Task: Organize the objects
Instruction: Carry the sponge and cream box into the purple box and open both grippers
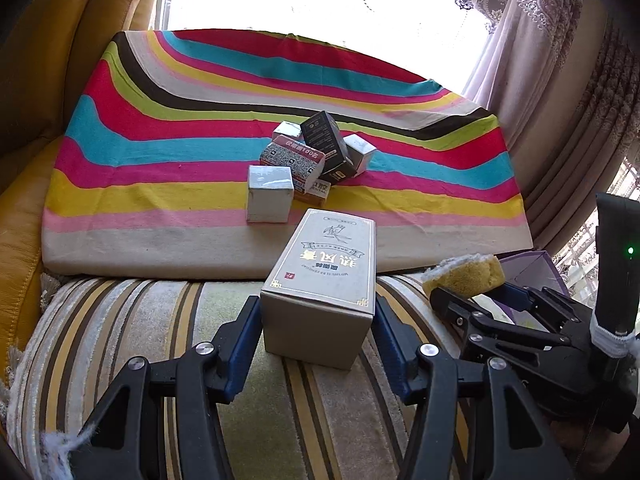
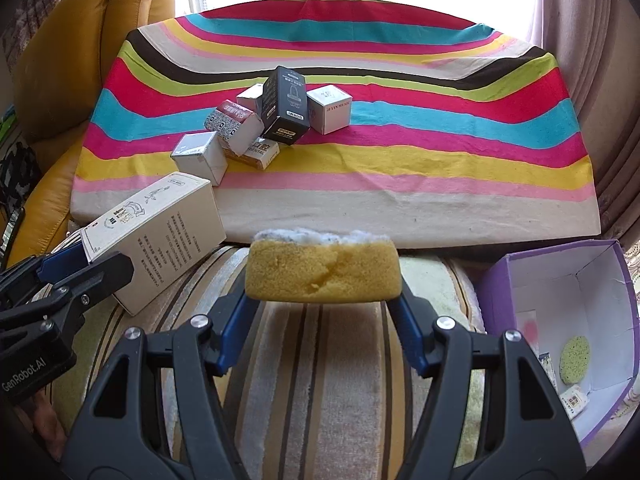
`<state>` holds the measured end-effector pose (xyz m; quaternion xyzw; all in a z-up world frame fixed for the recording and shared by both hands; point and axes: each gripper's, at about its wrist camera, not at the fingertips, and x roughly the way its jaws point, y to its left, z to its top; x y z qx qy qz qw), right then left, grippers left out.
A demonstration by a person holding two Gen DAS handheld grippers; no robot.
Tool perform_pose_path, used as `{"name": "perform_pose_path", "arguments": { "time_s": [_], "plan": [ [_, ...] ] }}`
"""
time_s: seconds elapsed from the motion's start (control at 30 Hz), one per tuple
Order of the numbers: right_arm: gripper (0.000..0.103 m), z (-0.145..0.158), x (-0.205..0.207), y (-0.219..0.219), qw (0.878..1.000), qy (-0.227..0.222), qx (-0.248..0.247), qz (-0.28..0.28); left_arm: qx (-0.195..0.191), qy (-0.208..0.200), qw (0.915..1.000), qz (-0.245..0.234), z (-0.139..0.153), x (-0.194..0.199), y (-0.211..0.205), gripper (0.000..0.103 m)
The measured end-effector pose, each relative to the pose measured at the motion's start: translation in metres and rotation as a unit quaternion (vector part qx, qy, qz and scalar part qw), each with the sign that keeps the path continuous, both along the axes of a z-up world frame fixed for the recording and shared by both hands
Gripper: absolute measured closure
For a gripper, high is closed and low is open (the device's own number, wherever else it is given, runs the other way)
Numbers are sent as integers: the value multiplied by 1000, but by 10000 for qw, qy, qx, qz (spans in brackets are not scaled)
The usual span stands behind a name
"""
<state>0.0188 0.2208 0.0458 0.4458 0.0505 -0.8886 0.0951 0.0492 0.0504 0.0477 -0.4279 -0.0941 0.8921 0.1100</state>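
Observation:
My left gripper [image 1: 318,312] is shut on a tall cream carton [image 1: 326,276] with printed characters, held above the striped cushion; the same carton [image 2: 160,236] shows at the left of the right wrist view. My right gripper [image 2: 322,292] is shut on a round yellow sponge [image 2: 323,271] with a white fluffy top, also seen as the sponge [image 1: 464,272] at the right of the left wrist view. On the rainbow-striped cloth [image 1: 160,184] lies a heap of small boxes: a silver cube [image 1: 269,199], a black box [image 1: 326,144], a red-and-white box [image 1: 294,160].
A purple open box [image 2: 560,312] with a white inside stands at the lower right, holding a green round pad [image 2: 575,360] and a small packet. A yellow leather sofa [image 2: 80,60] rises at the left. Curtains [image 1: 560,80] hang along the right behind the cloth.

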Motion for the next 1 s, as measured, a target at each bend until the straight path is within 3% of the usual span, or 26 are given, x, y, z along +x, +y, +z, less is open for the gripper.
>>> {"name": "perform_pose_path", "arguments": {
  "time_s": [0.17, 0.4, 1.0],
  "plan": [
    [36, 1, 9, 21, 9998, -12, -52, -170, 267, -121, 9987, -424, 1, -4, 28, 48],
    [36, 4, 20, 51, 9990, 15, -72, -441, 337, -167, 9944, -992, 6, -6, 73, 48],
    [36, 8, 44, 171, 9862, -7, -7, -1654, -42, -6, 9680, -2509, 12, -7, 210, 48]
  ]
}}
